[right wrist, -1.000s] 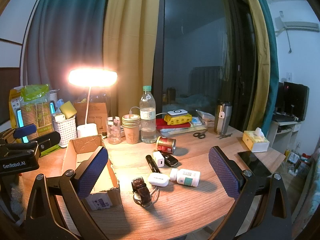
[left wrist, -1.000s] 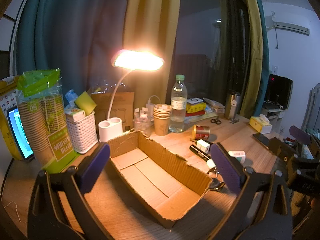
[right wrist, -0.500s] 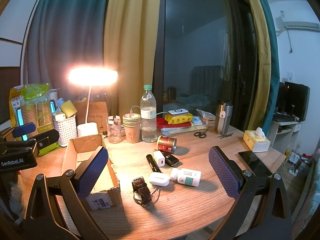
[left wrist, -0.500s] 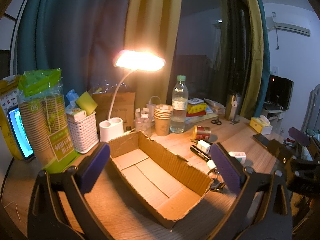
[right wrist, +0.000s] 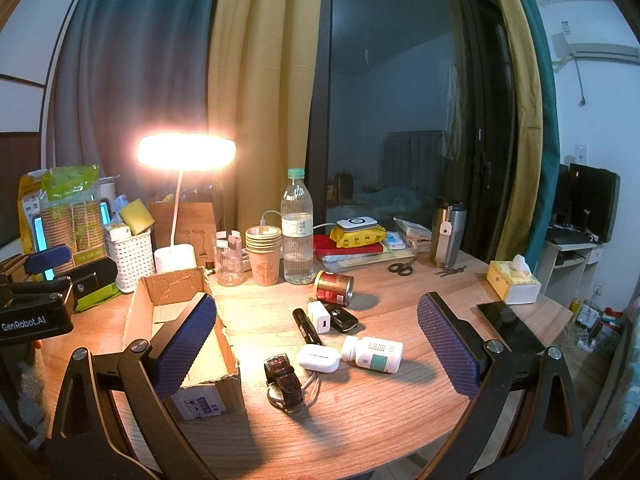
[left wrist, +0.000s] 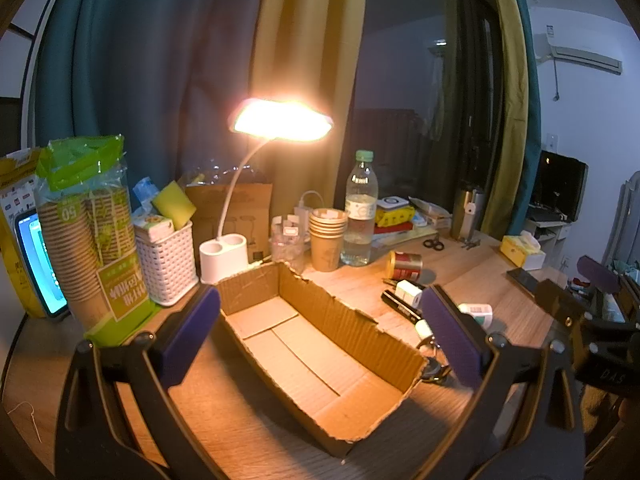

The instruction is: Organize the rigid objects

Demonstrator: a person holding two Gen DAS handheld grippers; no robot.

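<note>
Rigid objects lie loose in a cluster on the wooden surface [right wrist: 400, 412], right of the open brown cardboard box [left wrist: 320, 344]: white pill bottle with teal label [right wrist: 374, 354], on its side; white oval case [right wrist: 318, 358] touching it; brown-strapped wristwatch [right wrist: 284, 384] just beside; black cylindrical torch [right wrist: 306, 326], white charger cube [right wrist: 319, 316] and black key fob [right wrist: 342, 318] bunched together; red tin can [right wrist: 333, 287] on its side behind them.

Box interior bare in both views. Judgement: nothing sorted yet; every item in the cluster is left to move, if the box is the target.

Left hand-held gripper [left wrist: 320, 336] spread wide, blue pads either side of the box, above it, touching nothing, holding nothing.

Right hand-held gripper [right wrist: 316, 350] equally wide apart, empty, hovering over the cluster; oval case and pill bottle sit between its fingers in view, no contact visible.

Lit white desk lamp [right wrist: 186, 152], paper cups and water bottle stand behind, well apart.
</note>
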